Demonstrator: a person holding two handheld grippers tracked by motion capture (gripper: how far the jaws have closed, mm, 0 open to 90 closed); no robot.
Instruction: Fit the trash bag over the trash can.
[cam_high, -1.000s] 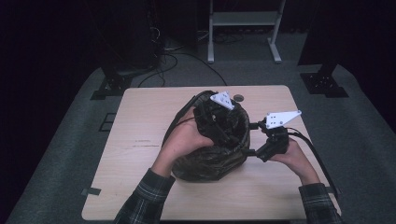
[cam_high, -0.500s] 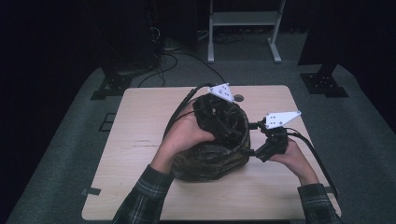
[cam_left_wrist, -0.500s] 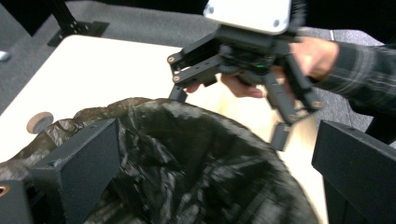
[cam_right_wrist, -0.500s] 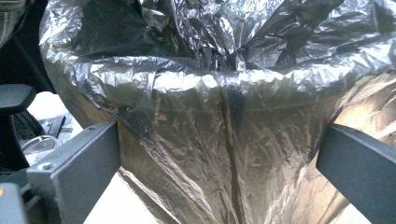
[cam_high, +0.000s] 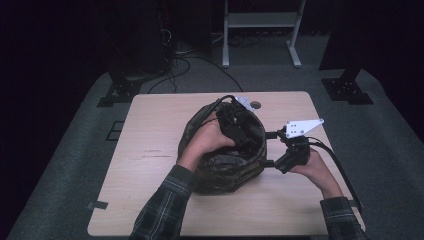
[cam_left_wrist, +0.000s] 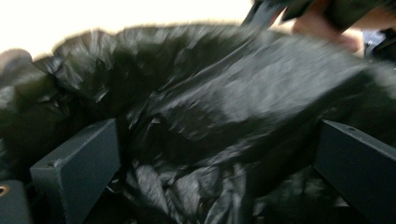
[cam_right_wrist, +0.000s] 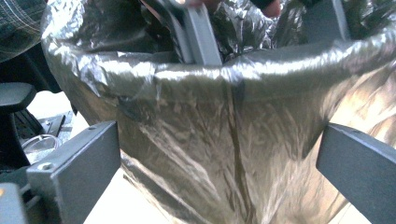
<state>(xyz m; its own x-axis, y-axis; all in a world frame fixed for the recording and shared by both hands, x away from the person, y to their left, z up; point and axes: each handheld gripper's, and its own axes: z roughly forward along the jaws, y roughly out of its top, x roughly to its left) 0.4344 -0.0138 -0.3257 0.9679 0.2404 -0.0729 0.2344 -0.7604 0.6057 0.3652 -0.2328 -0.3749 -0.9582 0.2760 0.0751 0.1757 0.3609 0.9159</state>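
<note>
The person wears a dark plaid flannel shirt, its left sleeve (cam_high: 160, 210) and right sleeve (cam_high: 340, 220) cuffed at the wrists. The black two-jaw right gripper (cam_high: 272, 148) carries a pale grey three-cornered plate (cam_high: 302, 126) with small holes and trails a black cable (cam_high: 340, 167). The black two-jaw left gripper (cam_left_wrist: 215, 163) has flat, matte, blocky jaws.

We see the bag (cam_high: 225, 165) mid-surface (cam_high: 150, 200), the left gripper (cam_high: 235, 125) inside its mouth, the right gripper (cam_high: 272, 148) just right of it.

Bag (cam_high: 225, 165) – dark, glossy black-olive plastic, crinkled sheen. Table (cam_high: 150, 150) – pale wood tone. Sleeves (cam_high: 160, 210) dark plaid. Grippers black; right gripper (cam_high: 270, 148) carries light grey plate (cam_high: 302, 126). Floor (cam_high: 65, 150) grey.
</note>
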